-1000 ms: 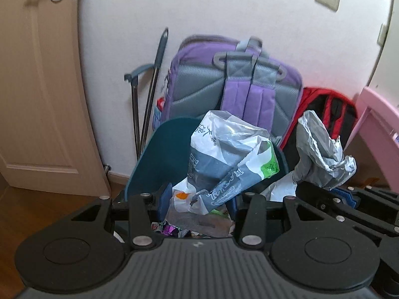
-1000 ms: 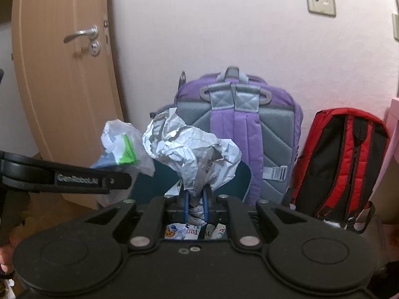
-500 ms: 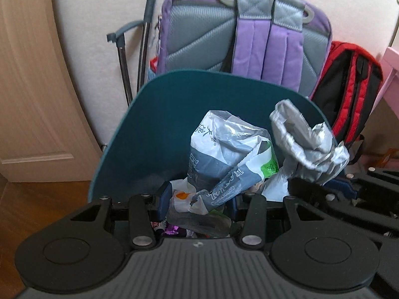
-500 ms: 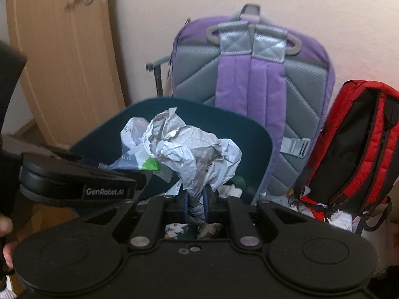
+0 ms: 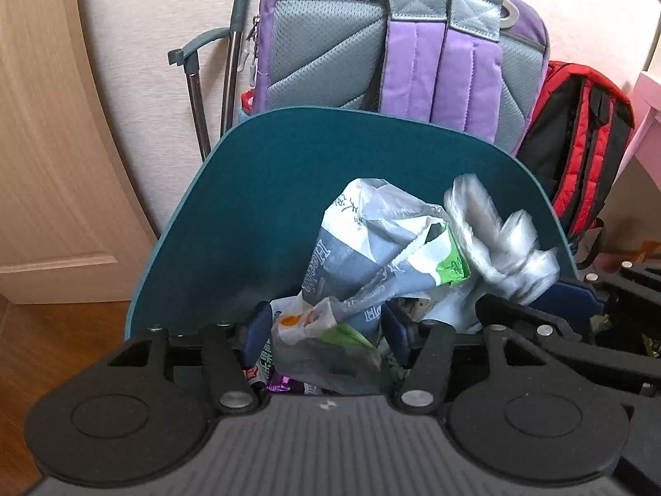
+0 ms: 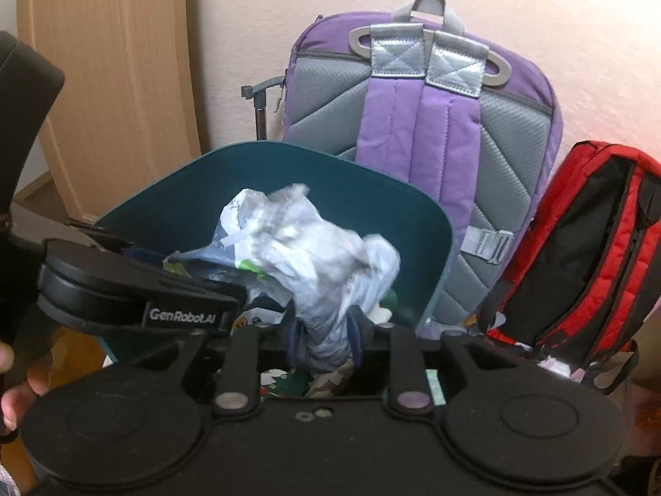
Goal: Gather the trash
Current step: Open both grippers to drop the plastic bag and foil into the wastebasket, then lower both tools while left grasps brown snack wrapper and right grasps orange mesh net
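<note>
Left wrist view looks down into a teal bin point(image 5: 248, 223), whose tall far wall rises in front of a purple backpack point(image 5: 396, 41) leaning on the pale wall; the left gripper point(image 5: 326, 330) has its blue-padded fingers point(image 5: 255, 326) set apart on either side of a printed plastic bag point(image 5: 372, 248), grey and white with a green patch; the bag fills the gap between the pads and stands up inside the bin, though a firm pinch cannot be told; beneath it lie more wrappers point(image 5: 285, 380) in the bin; to the right, a crumpled silver wrapper point(image 5: 495, 239) shows blurred, just beside the bag and touching it.

Right wrist view shows the right gripper point(image 6: 324, 339) clamped on the twisted lower end of that crumpled silver wrapper point(image 6: 326, 256), its fingers close together around it; the wad sits over the bin's opening point(image 6: 231, 182), near the far wall; the left gripper's black body point(image 6: 136, 289) reaches in from the left; a red backpack point(image 6: 586, 248) stands to the right of the purple one, and a wooden door point(image 6: 103, 62) is far left.
</note>
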The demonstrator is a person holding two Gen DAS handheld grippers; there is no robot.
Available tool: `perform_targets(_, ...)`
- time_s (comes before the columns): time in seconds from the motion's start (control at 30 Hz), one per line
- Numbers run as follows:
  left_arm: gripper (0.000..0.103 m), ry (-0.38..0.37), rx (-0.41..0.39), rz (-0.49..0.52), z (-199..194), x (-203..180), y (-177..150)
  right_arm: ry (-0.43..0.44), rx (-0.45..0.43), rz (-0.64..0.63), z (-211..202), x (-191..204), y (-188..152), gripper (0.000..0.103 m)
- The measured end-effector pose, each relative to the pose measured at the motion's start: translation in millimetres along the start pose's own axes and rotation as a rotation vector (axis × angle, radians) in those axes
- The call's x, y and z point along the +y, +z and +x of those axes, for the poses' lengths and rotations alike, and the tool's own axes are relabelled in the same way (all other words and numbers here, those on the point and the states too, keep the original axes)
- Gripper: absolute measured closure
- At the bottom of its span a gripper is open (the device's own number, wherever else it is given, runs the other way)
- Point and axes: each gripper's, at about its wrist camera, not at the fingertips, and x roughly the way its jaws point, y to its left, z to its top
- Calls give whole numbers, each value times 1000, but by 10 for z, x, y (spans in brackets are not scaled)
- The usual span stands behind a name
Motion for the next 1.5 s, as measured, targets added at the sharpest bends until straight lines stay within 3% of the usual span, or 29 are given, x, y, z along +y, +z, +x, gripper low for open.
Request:
perform_targets(0.13,39,-16,-15,4,-129,-29,-32,-4,-9,12,-107,-50,10,70)
perform_targets(0.2,26,1,-20,-8,-210,-30,-54,-11,-14,21,-176,-81,14,66)
perform_targets(0.33,26,-14,-37,-26,-406,-1,-99,-5,-38,40,-366,-135,8,59)
perform_targets(0.73,26,-26,-101,-36,-1236,11,-350,9,-93,19,-1113,-2,-92,56)
perform_targets(1.17,22,-76,-85,-28,-1808,72,-1094,88,-103,8,-1744,307,-577,54)
perform_targets(1.43,17,-84,-66,-55,-1828,293,-1644,159,-56,18,-1757,522,-1066,54)
perform_targets(1.5,10,-85,-55,-66,-1759,372,-1770,177,-27,19,-1684,578,-1214,54)
